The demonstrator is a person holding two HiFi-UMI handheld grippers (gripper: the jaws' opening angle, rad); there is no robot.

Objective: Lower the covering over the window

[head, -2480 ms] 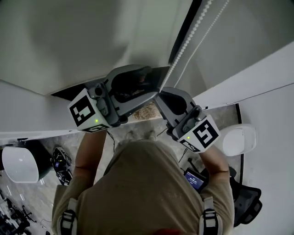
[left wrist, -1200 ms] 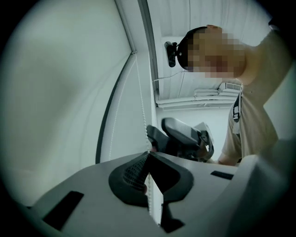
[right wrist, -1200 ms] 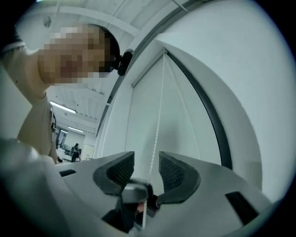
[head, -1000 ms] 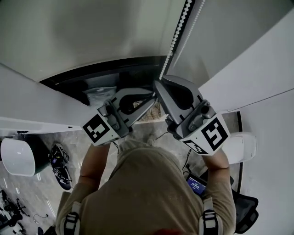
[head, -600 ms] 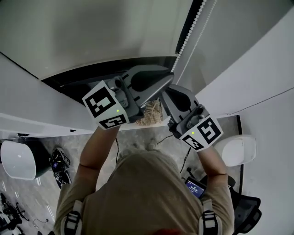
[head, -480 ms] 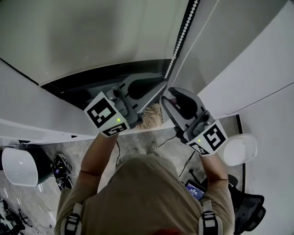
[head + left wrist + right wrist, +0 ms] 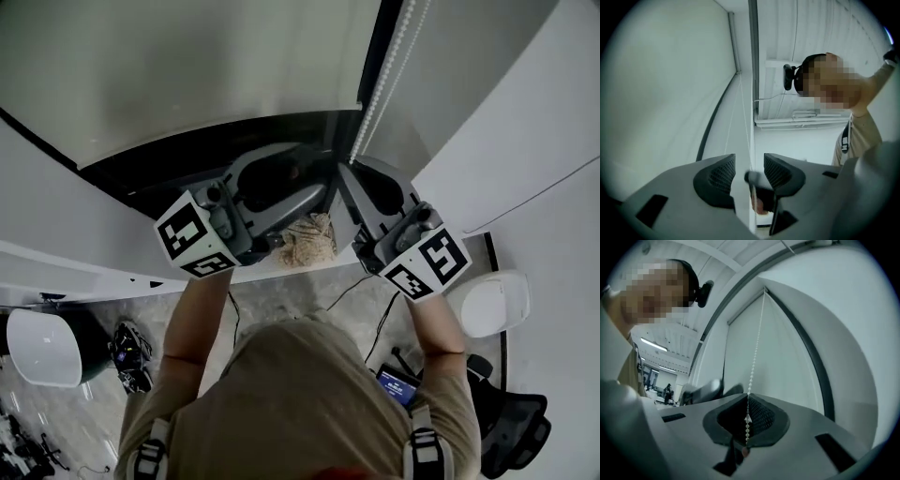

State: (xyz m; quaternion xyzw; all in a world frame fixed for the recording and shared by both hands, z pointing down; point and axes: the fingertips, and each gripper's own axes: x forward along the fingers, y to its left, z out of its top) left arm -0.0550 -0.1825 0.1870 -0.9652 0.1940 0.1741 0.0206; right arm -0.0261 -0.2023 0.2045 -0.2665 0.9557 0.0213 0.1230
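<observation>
A white bead chain hangs beside the pale roller blind, whose lower edge leaves a dark strip of window showing. My right gripper is shut on the chain, which runs down between its pads in the right gripper view. Just left of it, my left gripper is open. Its jaws have just been opening, and its pads stand apart. The thin chain passes through the gap untouched.
A beige bundle lies on the white sill under the grippers. A white wall panel flanks the window on the right. Far below are two white round seats and a black chair.
My left gripper has risen from below the right gripper to beside it, close to the chain. The right gripper has stayed on the chain in about the same place.
</observation>
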